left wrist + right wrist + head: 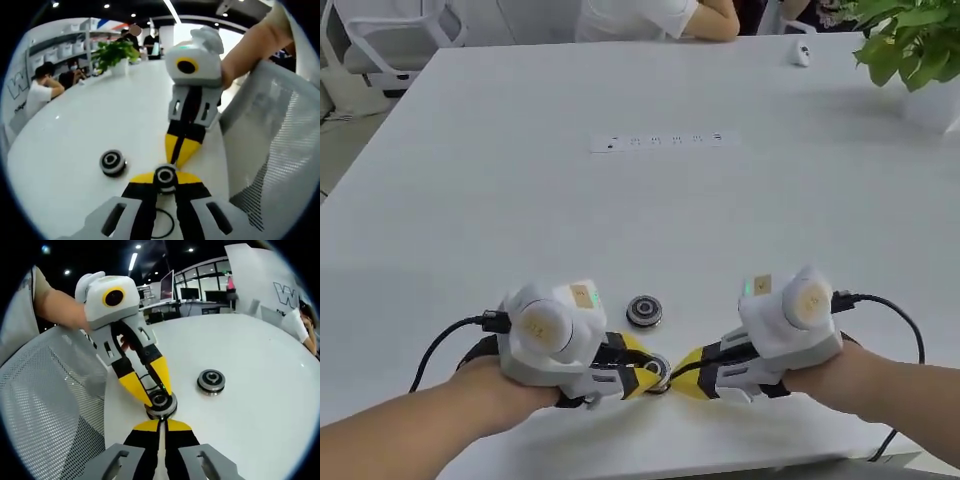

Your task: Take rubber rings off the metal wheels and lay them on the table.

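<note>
At the near edge of the table (520, 200), a metal wheel (161, 404) is held by the left tool (165, 180), whose jaws are closed on it. The right tool (161, 426) is set against the wheel's rim, jaws drawn almost together; whether the rubber ring is pinched cannot be told. One loose ring (162, 223) is seen lying below the left tool, and a second wheel (644, 311) stands nearby. Stripping is judged to be in hand: next, the ring must be peeled clear and laid down.
</note>
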Motion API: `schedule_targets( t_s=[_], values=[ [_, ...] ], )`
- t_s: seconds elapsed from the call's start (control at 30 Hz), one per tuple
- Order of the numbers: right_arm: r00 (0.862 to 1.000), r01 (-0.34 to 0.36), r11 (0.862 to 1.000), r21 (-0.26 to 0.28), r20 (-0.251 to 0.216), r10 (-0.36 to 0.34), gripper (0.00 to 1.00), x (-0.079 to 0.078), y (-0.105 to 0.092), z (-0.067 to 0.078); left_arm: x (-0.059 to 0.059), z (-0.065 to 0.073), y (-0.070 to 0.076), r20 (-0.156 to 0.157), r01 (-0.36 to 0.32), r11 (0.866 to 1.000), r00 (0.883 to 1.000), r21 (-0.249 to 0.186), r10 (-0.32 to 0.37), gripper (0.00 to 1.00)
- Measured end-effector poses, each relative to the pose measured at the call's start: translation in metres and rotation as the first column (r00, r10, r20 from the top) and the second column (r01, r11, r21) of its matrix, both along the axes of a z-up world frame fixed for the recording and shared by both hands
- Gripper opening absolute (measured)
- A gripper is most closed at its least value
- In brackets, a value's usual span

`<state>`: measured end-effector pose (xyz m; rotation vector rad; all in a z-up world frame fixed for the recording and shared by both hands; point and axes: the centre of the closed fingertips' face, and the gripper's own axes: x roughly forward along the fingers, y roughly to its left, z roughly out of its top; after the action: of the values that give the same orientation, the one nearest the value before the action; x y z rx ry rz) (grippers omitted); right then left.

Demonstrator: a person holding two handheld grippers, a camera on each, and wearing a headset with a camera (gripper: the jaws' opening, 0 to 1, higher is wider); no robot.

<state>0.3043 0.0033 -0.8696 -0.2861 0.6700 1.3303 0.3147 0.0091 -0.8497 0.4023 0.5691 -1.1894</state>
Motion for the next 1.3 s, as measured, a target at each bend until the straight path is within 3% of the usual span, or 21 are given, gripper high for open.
schedule_targets(
  t_s=[0.43,0.6,0.7,1.07,1.3],
  values=[
    [0.992,0.094,0.995,0.016,-0.088,-0.092,0.00,0.0039,-0.0013,0.0010,0.0001,-0.0008,0.0001,0.038,-0.002,1.000,0.999,0.030,0.001,0.13],
    [0.991,0.103,0.994,0.029,-0.094,-0.100,0.00,0.0038,-0.0015,0.0027,0.0002,-0.0009,0.0001,0.039,-0.007,1.000,0.999,0.030,0.006,0.13],
    [0.994,0.080,0.996,0.037,-0.072,-0.077,0.00,0.0031,0.0006,0.0032,0.0003,-0.0009,0.0000,0.037,-0.009,1.000,0.999,0.030,0.008,0.13],
    [0.994,0.071,0.995,0.065,-0.088,-0.065,0.03,0.0022,-0.0004,0.0021,0.0005,-0.0010,-0.0002,0.030,-0.012,1.000,0.999,0.025,0.011,0.13],
    [0.983,0.131,0.989,0.070,-0.137,-0.121,0.00,0.0062,-0.0012,0.0012,0.0001,-0.0011,-0.0003,0.032,-0.016,1.000,0.999,0.027,0.016,0.13]
  ],
)
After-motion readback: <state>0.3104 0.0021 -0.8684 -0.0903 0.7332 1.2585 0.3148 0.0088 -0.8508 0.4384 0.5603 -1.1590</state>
